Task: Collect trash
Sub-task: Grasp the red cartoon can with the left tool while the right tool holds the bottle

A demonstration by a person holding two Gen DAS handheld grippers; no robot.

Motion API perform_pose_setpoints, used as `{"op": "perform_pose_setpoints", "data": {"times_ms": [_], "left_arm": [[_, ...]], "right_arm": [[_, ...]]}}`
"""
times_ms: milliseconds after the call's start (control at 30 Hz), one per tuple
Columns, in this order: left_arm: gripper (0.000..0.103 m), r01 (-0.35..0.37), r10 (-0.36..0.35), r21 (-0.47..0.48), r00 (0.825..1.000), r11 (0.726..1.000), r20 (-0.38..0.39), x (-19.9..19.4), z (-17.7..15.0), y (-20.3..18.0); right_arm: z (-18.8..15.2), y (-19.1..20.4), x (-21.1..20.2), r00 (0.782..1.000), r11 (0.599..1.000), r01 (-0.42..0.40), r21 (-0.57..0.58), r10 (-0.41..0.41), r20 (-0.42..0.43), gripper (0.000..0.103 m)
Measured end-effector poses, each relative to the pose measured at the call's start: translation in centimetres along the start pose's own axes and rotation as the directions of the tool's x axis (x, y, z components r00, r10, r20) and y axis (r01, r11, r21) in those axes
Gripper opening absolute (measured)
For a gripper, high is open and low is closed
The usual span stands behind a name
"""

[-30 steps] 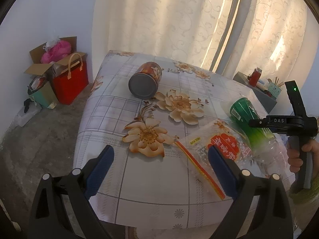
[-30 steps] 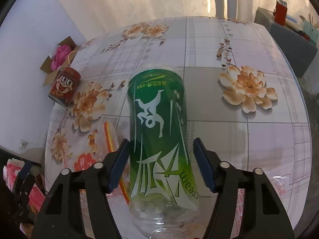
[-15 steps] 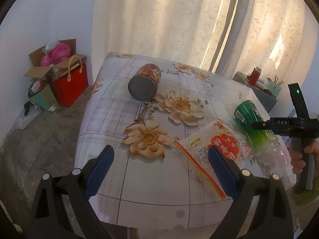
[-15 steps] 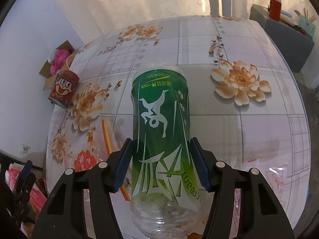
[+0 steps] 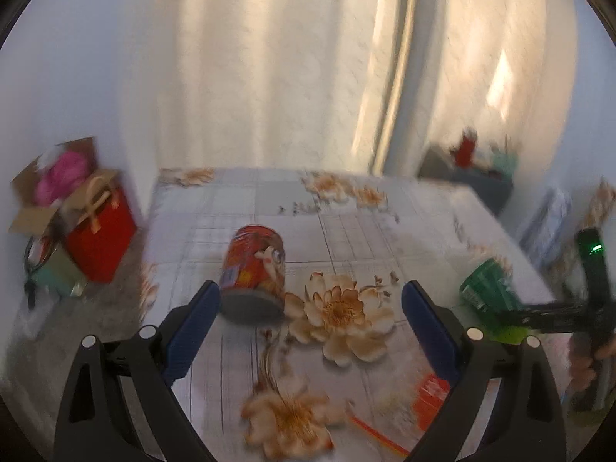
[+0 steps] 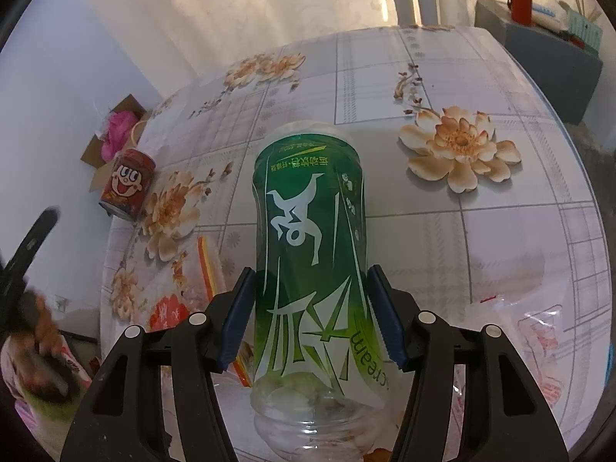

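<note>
The right gripper [image 6: 310,323] has its jaws closed against both sides of the green bottle [image 6: 308,254], low on the label near the neck end. The base points away from the camera and the clear neck end sits nearest it. Whether the bottle is lifted or rests on the bench [image 6: 500,238] cannot be told. A grip on the straight part of the body makes sense: the soft plastic would likely slip if taken on the tapered shoulder.

The left gripper [image 5: 308,313] has its jaws wide apart and holds nothing. It faces the red can [image 5: 254,271], which lies on its side on the bench with its grey end toward the camera; the left pad shows just beside that end, apparently not touching it. The view is blurred, so the exact gap is unclear. Judging by the aim and the open jaws, the can is the next piece of trash to take, and a round can lying down may roll if nudged from one side.

A clear wrapper [image 6: 184,300] with red print lies flat on the bench beside the bottle, not yet collected. More crumpled plastic [image 6: 531,327] lies at the bench edge on the right.
</note>
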State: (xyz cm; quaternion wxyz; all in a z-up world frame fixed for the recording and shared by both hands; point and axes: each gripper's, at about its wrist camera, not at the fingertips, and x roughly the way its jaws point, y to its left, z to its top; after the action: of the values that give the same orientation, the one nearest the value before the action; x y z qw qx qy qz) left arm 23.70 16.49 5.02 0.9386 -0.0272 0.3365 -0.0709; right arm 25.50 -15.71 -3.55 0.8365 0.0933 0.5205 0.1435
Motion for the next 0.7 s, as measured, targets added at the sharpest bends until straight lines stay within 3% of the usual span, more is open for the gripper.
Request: {"op": "perform_pose_setpoints", "data": {"times_ms": [167, 300, 433, 600, 700], "left_arm": [[0.093, -0.081, 0.083, 0.019, 0.982, 0.997, -0.171, 6.3, 2.7, 1.4], [0.093, -0.126, 0.141, 0.075, 0.955, 0.989, -0.26, 9.6, 2.9, 1.7], [0.085, -0.148, 0.155, 0.047, 0.92, 0.988, -0.359, 12.2, 2.5, 3.0], [0.064, -0.164, 0.153, 0.009, 0.898, 0.986, -0.413, 13.4, 2.0, 3.9], [0.064, -0.16, 0.151, 0.012, 0.899, 0.987, -0.41, 13.4, 1.7, 3.9]], "right_arm": [[0.2, -0.5, 0.0, 1.0, 1.0, -0.025, 0.005, 0.025, -0.007, 0.056], [0.3, -0.7, 0.0, 0.999, 0.999, -0.043, 0.011, 0.043, -0.012, 0.056], [0.4, -1.0, 0.1, 0.998, 0.998, -0.061, 0.019, 0.062, -0.016, 0.056], [0.4, -1.4, 0.2, 0.996, 0.996, -0.085, 0.028, 0.085, -0.016, 0.057], [0.4, -1.6, 0.1, 0.996, 0.995, -0.093, 0.03, 0.094, -0.008, 0.056]]}}
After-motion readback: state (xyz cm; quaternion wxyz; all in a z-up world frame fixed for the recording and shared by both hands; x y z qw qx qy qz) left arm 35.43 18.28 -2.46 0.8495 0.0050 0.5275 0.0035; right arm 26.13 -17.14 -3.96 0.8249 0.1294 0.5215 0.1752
